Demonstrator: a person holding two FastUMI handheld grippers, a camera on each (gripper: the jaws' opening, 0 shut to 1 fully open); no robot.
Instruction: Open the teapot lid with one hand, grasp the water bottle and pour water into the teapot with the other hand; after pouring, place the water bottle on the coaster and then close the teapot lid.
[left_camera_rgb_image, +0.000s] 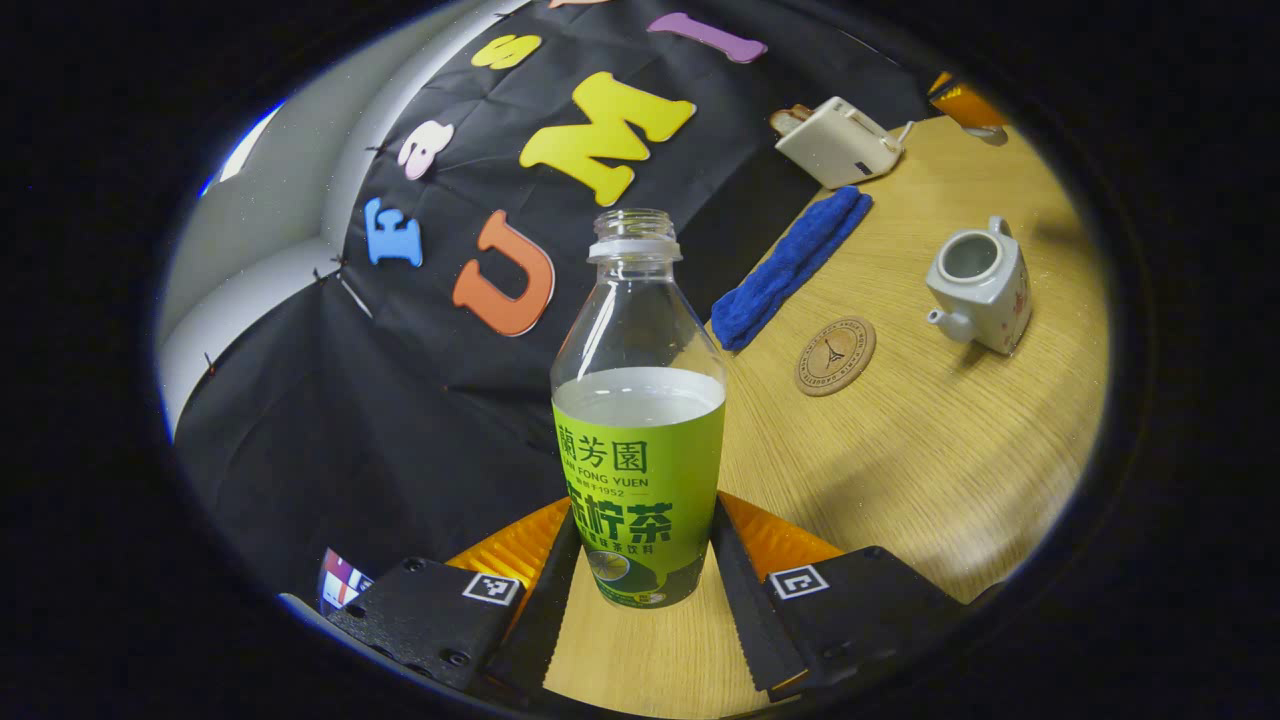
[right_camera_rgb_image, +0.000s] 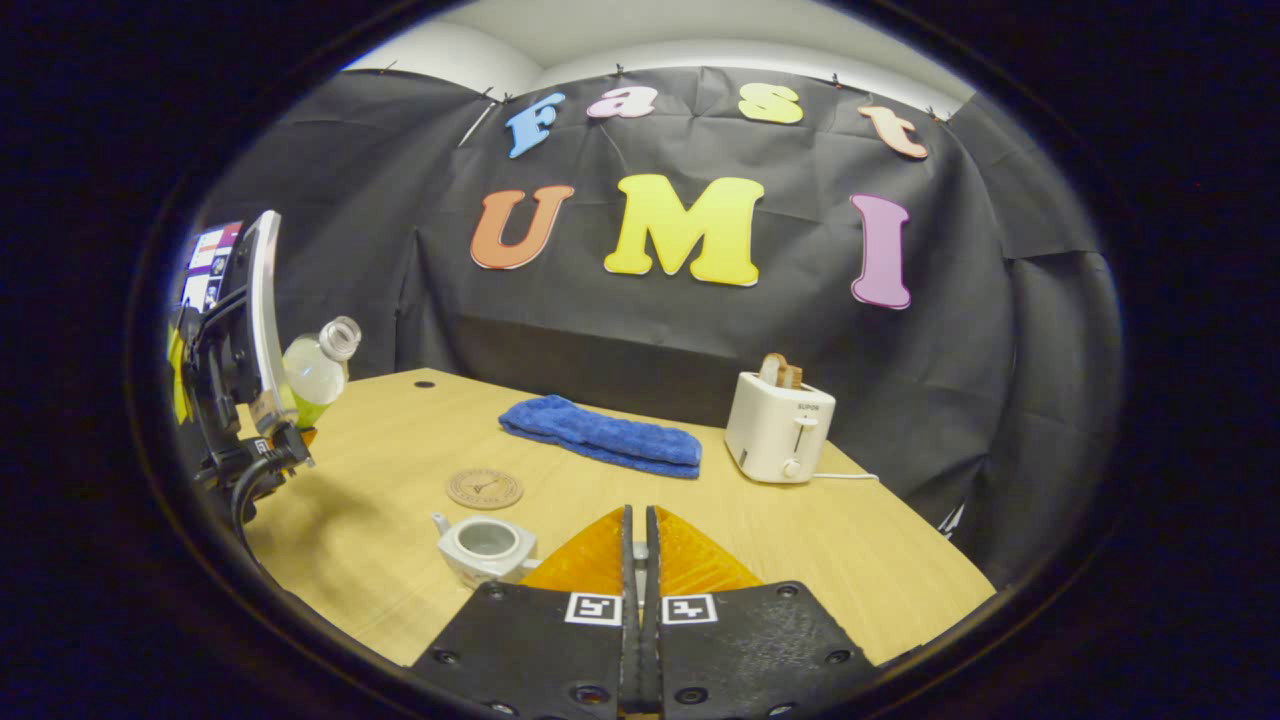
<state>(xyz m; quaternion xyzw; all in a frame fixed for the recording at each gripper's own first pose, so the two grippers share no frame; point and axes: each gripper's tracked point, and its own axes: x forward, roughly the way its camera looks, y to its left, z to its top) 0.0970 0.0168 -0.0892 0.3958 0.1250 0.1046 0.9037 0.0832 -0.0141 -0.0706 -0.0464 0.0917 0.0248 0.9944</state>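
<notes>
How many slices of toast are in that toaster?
1 that I can see, poking from the toaster behind the blue towel; another may sit hidden inside.

Tongs (right_camera_rgb_image: 637, 530) closed beside the lidless teapot (right_camera_rgb_image: 486, 546).

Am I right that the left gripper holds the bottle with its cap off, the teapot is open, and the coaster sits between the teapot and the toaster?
Not quite. The coaster lies between the teapot and the blue towel, not the toaster; the left gripper view shows this. The rest holds: the left gripper grips the uncapped bottle, and the teapot is open.
</notes>
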